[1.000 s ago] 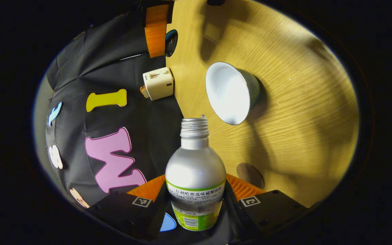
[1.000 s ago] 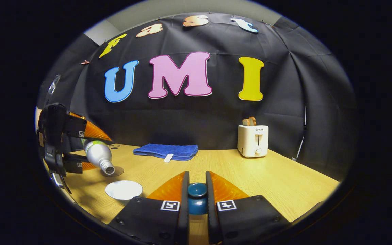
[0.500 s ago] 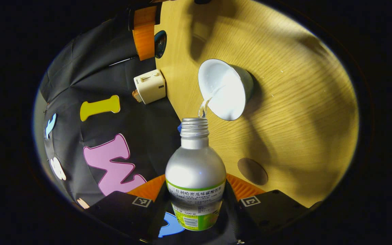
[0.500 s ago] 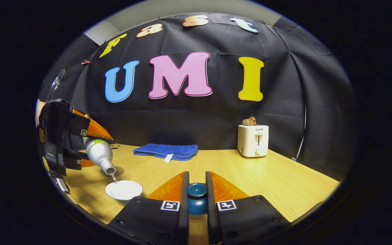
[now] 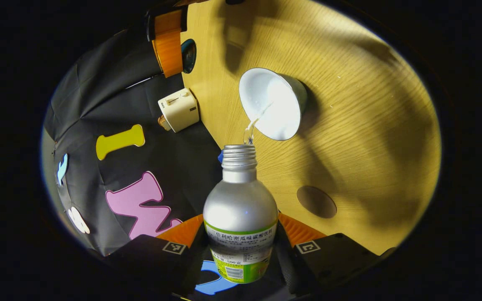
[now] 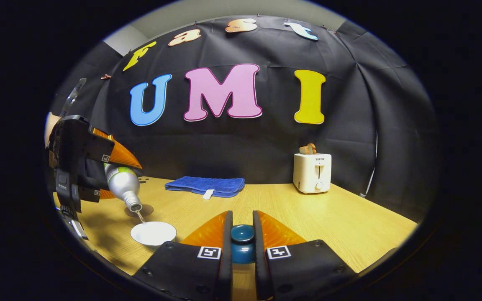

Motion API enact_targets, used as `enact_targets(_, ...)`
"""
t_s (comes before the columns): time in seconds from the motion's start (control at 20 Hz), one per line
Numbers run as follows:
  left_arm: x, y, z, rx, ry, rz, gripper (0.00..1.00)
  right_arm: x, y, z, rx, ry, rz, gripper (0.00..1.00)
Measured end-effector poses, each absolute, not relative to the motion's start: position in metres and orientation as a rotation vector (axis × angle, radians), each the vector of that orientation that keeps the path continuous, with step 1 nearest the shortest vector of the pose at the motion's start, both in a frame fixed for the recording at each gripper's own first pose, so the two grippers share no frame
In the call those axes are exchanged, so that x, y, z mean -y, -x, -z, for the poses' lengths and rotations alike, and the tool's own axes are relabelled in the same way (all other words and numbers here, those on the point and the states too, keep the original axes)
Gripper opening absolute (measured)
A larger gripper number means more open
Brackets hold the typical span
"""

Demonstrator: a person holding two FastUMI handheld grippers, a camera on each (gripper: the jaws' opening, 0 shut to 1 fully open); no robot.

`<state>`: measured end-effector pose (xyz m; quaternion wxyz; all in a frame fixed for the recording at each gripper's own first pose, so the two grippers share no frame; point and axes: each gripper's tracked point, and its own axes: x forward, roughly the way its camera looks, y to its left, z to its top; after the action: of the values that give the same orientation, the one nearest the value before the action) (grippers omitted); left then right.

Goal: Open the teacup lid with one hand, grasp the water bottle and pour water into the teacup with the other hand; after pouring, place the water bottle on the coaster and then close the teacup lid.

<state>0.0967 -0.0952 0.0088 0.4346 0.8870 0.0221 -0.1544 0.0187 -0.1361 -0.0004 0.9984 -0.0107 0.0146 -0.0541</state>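
With the water bottle (image 5: 240,209) clamped in the left hand-held gripper (image 5: 241,246) and tilted above the open teacup (image 5: 271,104), a thin stream should be kept centred (its lid (image 6: 242,233) is pinched by the right hand-held gripper (image 6: 242,251)).

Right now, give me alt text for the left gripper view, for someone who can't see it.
The left tool grips a tilted silver water bottle, pouring a thin stream into an open white teacup on a wooden table. A round coaster lies nearby, a toaster beyond.
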Motion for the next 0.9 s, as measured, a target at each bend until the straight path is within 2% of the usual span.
enact_targets(0.9, 0.101, -0.098, -0.021, -0.046, -2.319, 0.386, 0.81, 0.136, -0.018, 0.0, -0.03, 0.021, 0.108, 0.25)
